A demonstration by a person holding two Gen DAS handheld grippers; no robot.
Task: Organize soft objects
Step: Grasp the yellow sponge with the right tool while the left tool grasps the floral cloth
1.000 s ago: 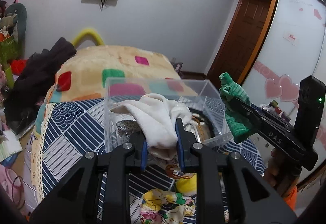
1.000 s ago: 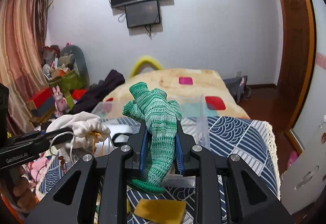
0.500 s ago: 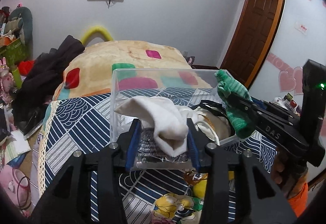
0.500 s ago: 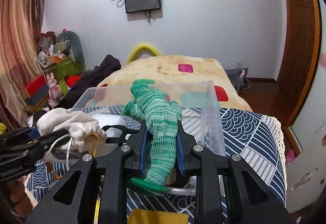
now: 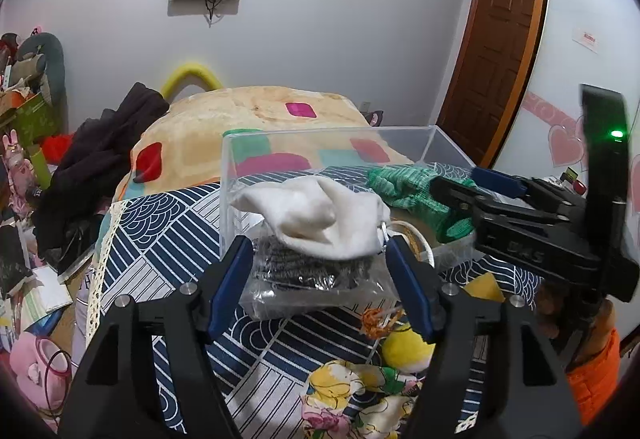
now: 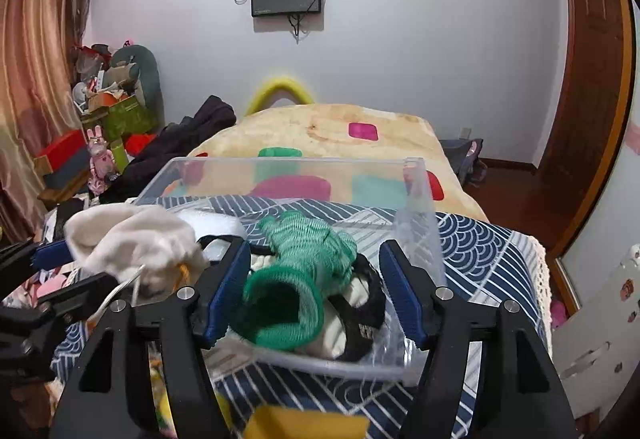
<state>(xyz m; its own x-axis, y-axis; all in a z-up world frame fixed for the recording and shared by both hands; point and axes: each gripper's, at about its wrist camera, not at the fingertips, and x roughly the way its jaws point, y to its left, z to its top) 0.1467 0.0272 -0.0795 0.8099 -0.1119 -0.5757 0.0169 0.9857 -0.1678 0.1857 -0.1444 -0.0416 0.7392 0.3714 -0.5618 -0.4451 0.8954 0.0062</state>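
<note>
My left claw [image 5: 318,279] is spread wide and grips nothing. The white sock [image 5: 320,217] lies between its blue pads [image 5: 230,285] without either pad pressing it; its far end hangs over the near left corner of the clear box [image 5: 344,133], and whether its near edge brushes the right pad I cannot tell. Under the sock, against the box's near wall, sits a bag of steel wool [image 5: 304,279]. On the near side, a yellow plush [image 5: 406,349] and a flowered cloth [image 5: 352,395] rest on the blue patterned spread [image 5: 160,235].

Further right, the green sock [image 6: 296,283] lies inside the box [image 6: 420,223], on top of a white cloth with a black strap [image 6: 360,315]. Its open cuff points at me, near the box's near wall, and its toe lies further in. My right claw [image 6: 314,291] is also wide open around it: the cuff sits just beside the left pad [image 6: 226,293], perhaps touching, and well apart from the right one. From the left camera the same sock [image 5: 408,189] shows at the tip of my right claw [image 5: 460,187], over the right half of the box. From the right camera the white sock [image 6: 128,241] sits at the far left, by the box's left edge, with my left claw [image 6: 60,271] beside it.
</note>
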